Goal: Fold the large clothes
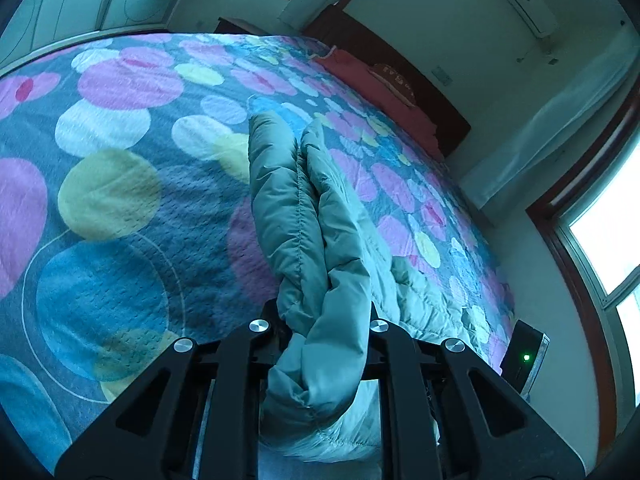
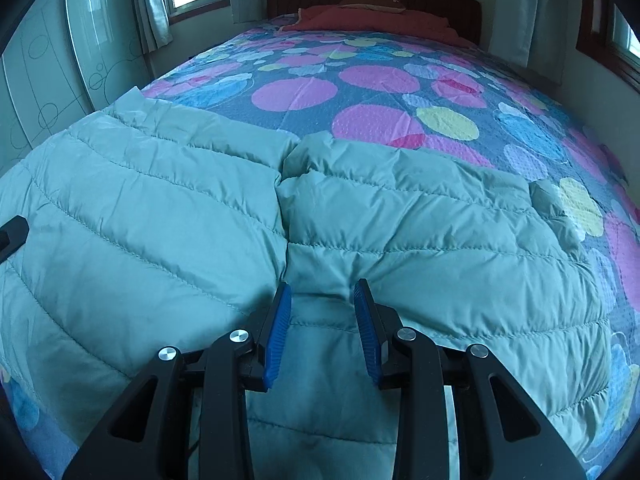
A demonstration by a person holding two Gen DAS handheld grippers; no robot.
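A pale green quilted puffer jacket [image 2: 400,232] lies spread on the bed, its two front panels meeting at a centre seam. My right gripper [image 2: 322,292] points down onto its near edge. The blue pads [image 2: 280,332] stand partly apart, their tips pinching a puckered ridge of the padding. In the left wrist view a part of the jacket [image 1: 296,216] is bunched into a long roll and raised off the bedspread. My left gripper [image 1: 320,320] is shut on that bunch, which fills the gap between its jaws and hides the pads.
The bedspread [image 2: 360,92] is grey with pink, blue and yellow circles. A red blanket and pillow [image 2: 372,16] lie by the dark headboard. A glass wardrobe [image 2: 48,92] stands at left, with curtained windows on both sides. A black device with a green light [image 1: 524,356] shows near the bed's edge.
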